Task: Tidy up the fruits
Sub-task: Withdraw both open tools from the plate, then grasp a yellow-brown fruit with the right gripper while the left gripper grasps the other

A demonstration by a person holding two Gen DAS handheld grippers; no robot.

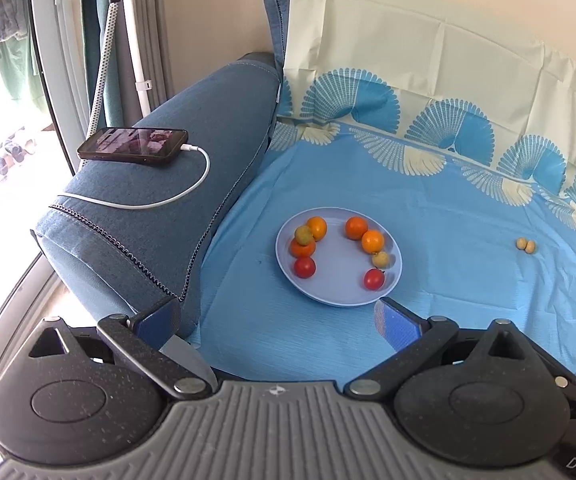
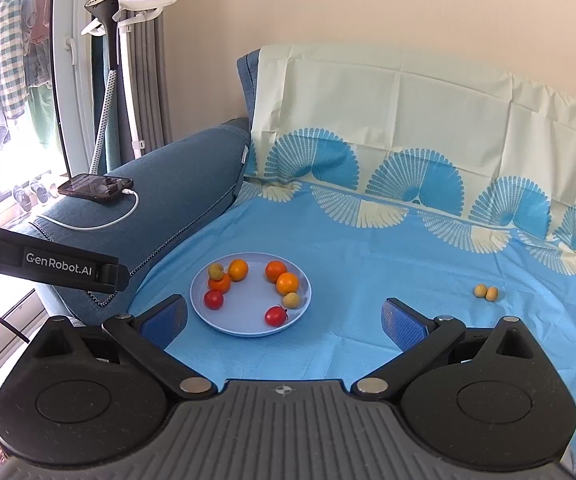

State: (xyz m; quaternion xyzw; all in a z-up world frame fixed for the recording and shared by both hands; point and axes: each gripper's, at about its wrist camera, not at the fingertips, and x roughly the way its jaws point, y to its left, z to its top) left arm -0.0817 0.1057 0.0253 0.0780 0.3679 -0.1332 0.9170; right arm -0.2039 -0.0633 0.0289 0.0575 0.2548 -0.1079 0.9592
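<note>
Lying just beyond both spread, empty tools (image 1: 277, 316) (image 2: 285, 318), the plate (image 2: 199, 296) holds 8 fruits.

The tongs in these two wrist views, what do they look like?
Both the left tongs and the right tongs share one build: blue textured finger pads on speckled black linkage arms with silver pivot pins, round black housings, and a ribbed grey base. The right wrist view also shows the left tongs' black body, printed GenRobot.AI in white.
</note>
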